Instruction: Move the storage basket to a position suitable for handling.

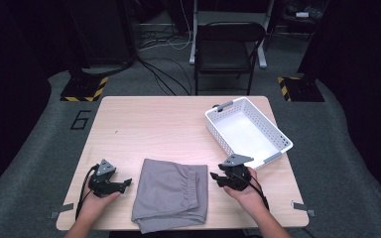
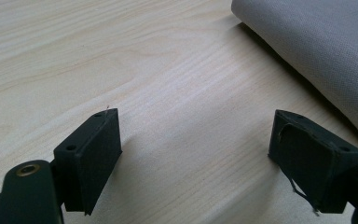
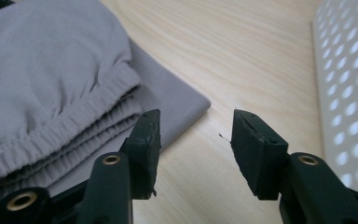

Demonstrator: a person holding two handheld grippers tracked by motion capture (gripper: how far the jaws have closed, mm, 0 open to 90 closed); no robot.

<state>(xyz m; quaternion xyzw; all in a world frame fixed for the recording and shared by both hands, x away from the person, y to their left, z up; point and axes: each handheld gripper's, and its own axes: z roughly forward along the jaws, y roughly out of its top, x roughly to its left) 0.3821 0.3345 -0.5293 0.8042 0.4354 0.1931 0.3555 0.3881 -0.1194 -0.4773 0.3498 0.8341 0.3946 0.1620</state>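
Note:
A folded grey garment (image 1: 171,193) with an elastic waistband lies at the front middle of the wooden table (image 1: 154,124). My left gripper (image 1: 125,184) rests low just left of it, open, its jaws pointing toward the cloth. In the left gripper view, bare wood lies between the wide jaws of that gripper (image 2: 196,154), and the garment (image 2: 317,42) is at the upper right. My right gripper (image 1: 214,177) hovers at the garment's right edge, partly open. In the right gripper view, that gripper (image 3: 196,149) has only table between its jaws, above the corner of the garment (image 3: 51,70).
A white perforated basket (image 1: 218,131) stands empty at the table's right side, just behind the right hand; its wall (image 3: 349,93) is close on the right in the right gripper view. A black folding chair (image 1: 228,49) stands beyond the table.

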